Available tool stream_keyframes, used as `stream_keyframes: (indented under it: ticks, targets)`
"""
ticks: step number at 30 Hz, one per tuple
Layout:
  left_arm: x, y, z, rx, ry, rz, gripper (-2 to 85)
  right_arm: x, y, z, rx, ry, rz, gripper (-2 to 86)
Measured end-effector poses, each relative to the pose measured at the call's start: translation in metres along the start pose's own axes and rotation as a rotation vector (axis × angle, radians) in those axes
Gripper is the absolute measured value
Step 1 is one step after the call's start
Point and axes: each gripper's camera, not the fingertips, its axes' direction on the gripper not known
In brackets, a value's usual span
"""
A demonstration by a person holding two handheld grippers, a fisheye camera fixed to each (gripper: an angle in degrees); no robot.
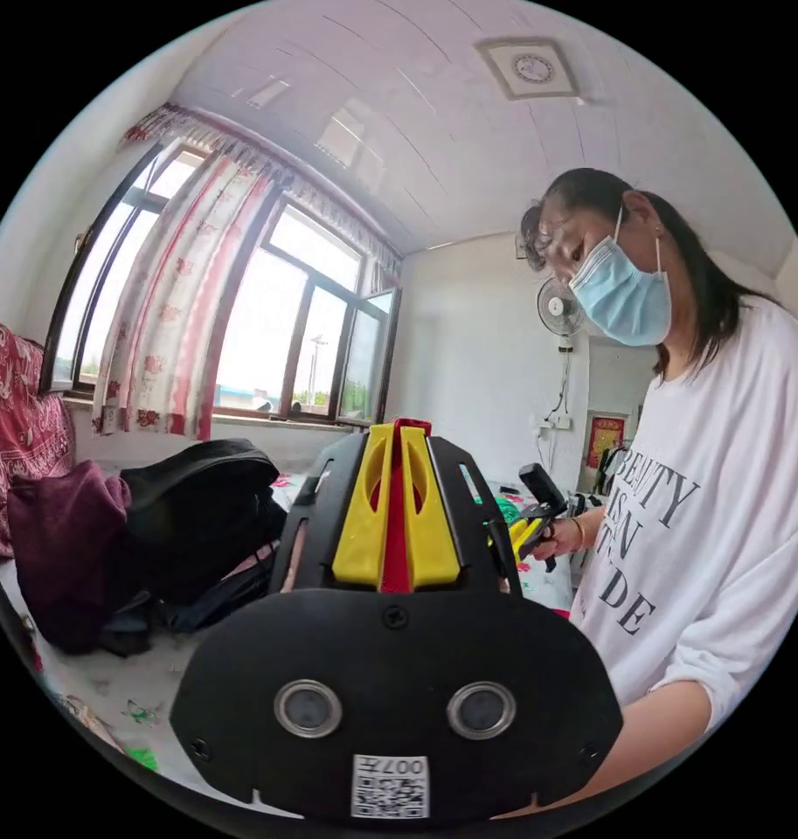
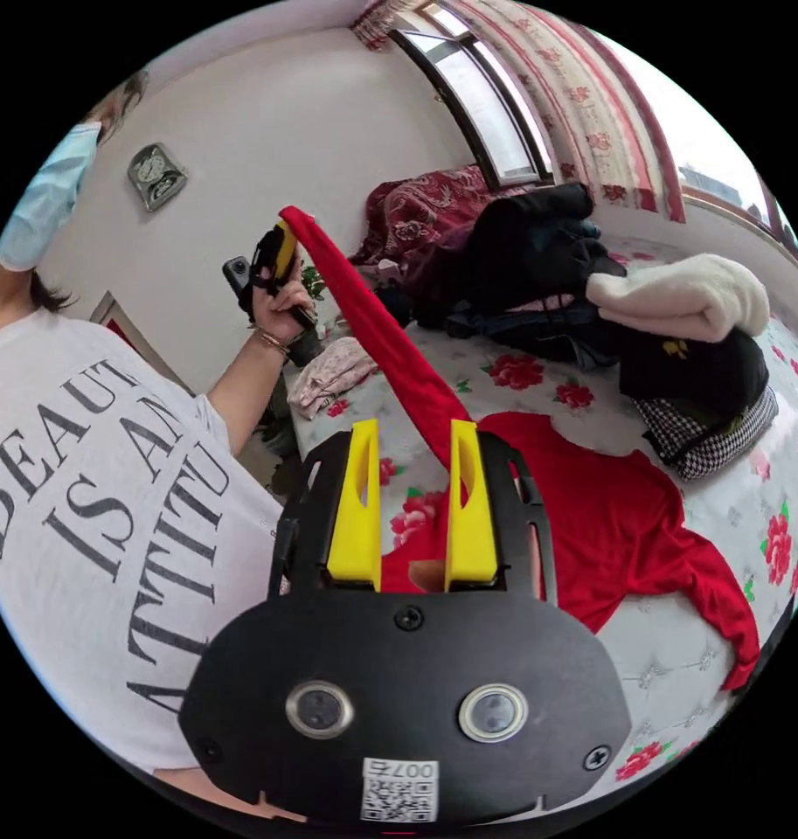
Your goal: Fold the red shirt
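The red shirt (image 2: 608, 516) lies spread on the floral bed sheet (image 2: 792, 411) in the right gripper view. One sleeve (image 2: 372, 323) is pulled up taut from it to my left gripper (image 2: 281, 240), held high in a hand. In the left gripper view the left gripper (image 1: 400, 428) has its yellow jaws shut on a thin strip of the red shirt (image 1: 397, 524). My right gripper (image 2: 413, 428) is open over the shirt, the stretched sleeve passing just by its right jaw. The right gripper (image 1: 525, 524) also appears in a hand, beside the person in a white top.
A heap of dark clothes (image 2: 521, 253), a white folded garment (image 2: 687, 297) and a checked cloth (image 2: 722, 437) sit at the far side of the bed. A pink garment (image 2: 329, 371) lies near the bed's edge. A window with curtains (image 1: 197, 306) is behind the bed.
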Motion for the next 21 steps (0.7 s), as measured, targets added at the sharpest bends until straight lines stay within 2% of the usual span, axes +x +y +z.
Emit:
stream_keyframes:
  ticks: [2, 9, 13, 14, 18, 21]
  targets:
    - [0.008, 0.022, 0.02, -0.069, 0.041, -0.04, -0.9, -0.025, -0.026, 0.002, 0.04, -0.002, -0.096, 8.4]
    - [0.039, 0.031, 0.034, -0.166, 0.003, -0.003, -0.7, -0.071, -0.117, 0.035, 0.109, -0.009, -0.244, 9.2]
    - [0.059, 0.016, 0.062, -0.261, -0.009, 0.073, 0.7, -0.092, -0.162, 0.057, 0.139, 0.136, -0.276, 4.3]
    - [0.063, 0.013, 0.07, -0.272, -0.041, 0.085, 1.7, -0.091, -0.167, 0.053, 0.182, 0.245, -0.254, 2.5]
    - [0.065, 0.019, 0.076, -0.255, -0.193, 0.107, 4.9, -0.059, -0.155, 0.003, 0.317, 0.454, -0.207, 0.7]
    - [0.046, 0.057, 0.096, -0.319, -0.244, 0.033, 5.7, 0.001, -0.118, -0.052, 0.367, 0.54, 0.02, 0.2]
